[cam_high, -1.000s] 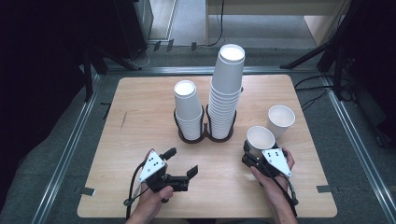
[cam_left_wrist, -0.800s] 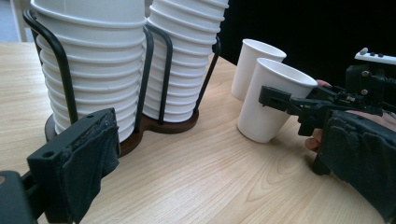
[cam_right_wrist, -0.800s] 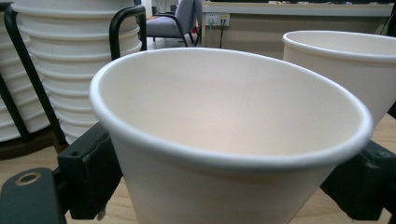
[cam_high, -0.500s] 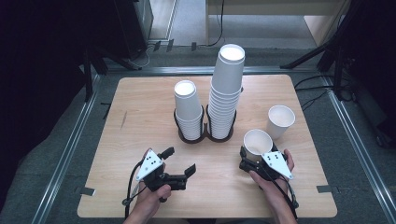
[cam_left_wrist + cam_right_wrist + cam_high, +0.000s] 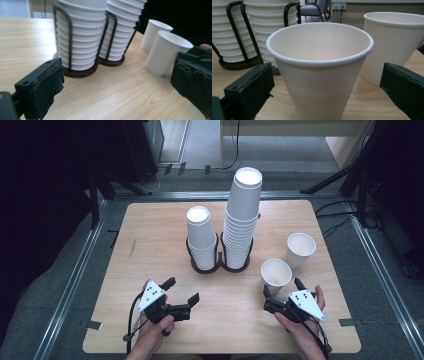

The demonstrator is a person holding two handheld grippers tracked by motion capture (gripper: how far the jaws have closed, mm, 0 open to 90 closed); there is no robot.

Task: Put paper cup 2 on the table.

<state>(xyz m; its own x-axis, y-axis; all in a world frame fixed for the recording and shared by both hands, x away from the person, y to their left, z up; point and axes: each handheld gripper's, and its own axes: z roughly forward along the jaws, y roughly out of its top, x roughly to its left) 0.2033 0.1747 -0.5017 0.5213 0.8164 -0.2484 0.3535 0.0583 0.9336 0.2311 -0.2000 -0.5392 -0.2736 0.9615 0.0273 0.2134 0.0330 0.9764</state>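
behind near cup (image 5: 319, 72), a chair (image 5: 312, 8) (right gripper view)

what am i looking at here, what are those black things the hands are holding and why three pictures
A person sits at a wooden table and holds a hand tool in each hand: a two-jaw gripper with padded black jaws and a small camera on it. One picture is taken from above; the other two come from those gripper cameras, looking out along their own jaws.

On the table stands a black wire holder with two stacks of upside-down paper cups, a short stack and a tall stack. Two loose cups stand upright to the right.

The right gripper has just opened; the near cup stands free between its jaws. Beyond it stands the far cup. The left gripper is open and holds nothing.
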